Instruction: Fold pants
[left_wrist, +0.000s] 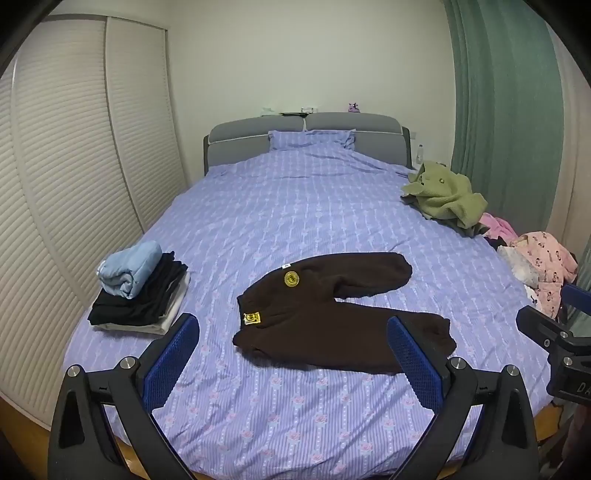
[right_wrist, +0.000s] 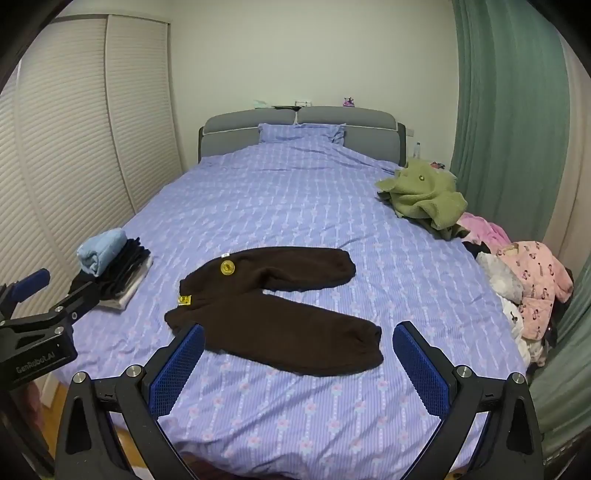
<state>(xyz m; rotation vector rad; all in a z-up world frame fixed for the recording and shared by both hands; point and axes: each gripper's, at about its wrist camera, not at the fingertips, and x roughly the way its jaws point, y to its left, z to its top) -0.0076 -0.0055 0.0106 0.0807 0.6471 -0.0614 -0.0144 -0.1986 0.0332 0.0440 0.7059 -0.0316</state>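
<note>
Dark brown fleece pants (left_wrist: 332, 310) lie flat on the purple bedspread (left_wrist: 295, 206), waistband at the left with yellow patches, the two legs spread apart to the right. They also show in the right wrist view (right_wrist: 273, 302). My left gripper (left_wrist: 291, 350) is open and empty, above the near edge of the bed, short of the pants. My right gripper (right_wrist: 297, 354) is open and empty, just in front of the lower leg. The right gripper also shows at the right edge of the left wrist view (left_wrist: 554, 332), and the left gripper at the left edge of the right wrist view (right_wrist: 37, 314).
A stack of folded clothes (left_wrist: 140, 291) with a light blue item on top sits at the bed's left edge. A green fleece garment (left_wrist: 443, 192) and a pile of pink clothes (left_wrist: 535, 266) lie along the right edge. Wardrobe doors (left_wrist: 74, 147) stand at the left, a green curtain (left_wrist: 498, 110) at the right.
</note>
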